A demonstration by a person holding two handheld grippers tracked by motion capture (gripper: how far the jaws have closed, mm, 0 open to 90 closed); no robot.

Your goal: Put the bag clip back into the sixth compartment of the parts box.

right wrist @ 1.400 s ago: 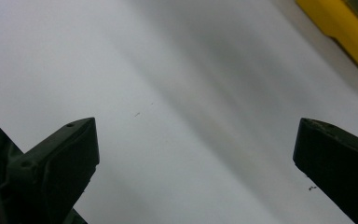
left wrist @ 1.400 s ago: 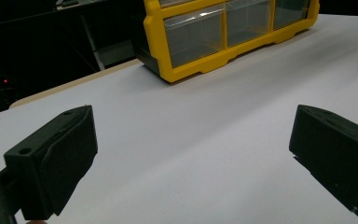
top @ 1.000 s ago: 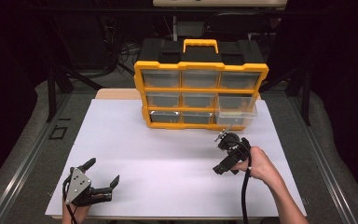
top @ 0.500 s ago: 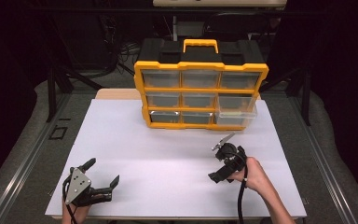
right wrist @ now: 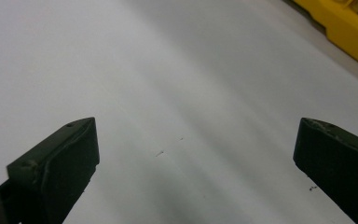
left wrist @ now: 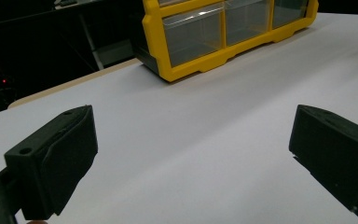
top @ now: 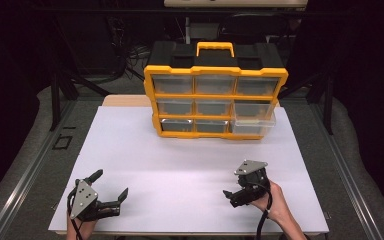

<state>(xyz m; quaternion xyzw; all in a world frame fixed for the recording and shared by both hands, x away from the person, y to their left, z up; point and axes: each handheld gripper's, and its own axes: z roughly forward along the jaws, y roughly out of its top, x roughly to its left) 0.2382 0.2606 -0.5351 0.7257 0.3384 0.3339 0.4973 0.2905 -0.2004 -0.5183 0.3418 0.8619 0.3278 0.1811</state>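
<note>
The left black two-jaw gripper (top: pixel 109 189) carries a grey three-cornered metal plate (top: pixel 82 198) on top, with small dark screw holes near its corners. Its 2 jaws are thick black blocks with slanted flat faces, and 1 small round hole is on the top of one jaw in the left gripper view. The right black two-jaw gripper (top: pixel 228 195) has the same grey plate (top: pixel 250 166), and a black cable (top: pixel 261 223) hangs from it. Its jaws have worn, pale edges in the right gripper view. The forearms are bare, with no sleeves.
</note>
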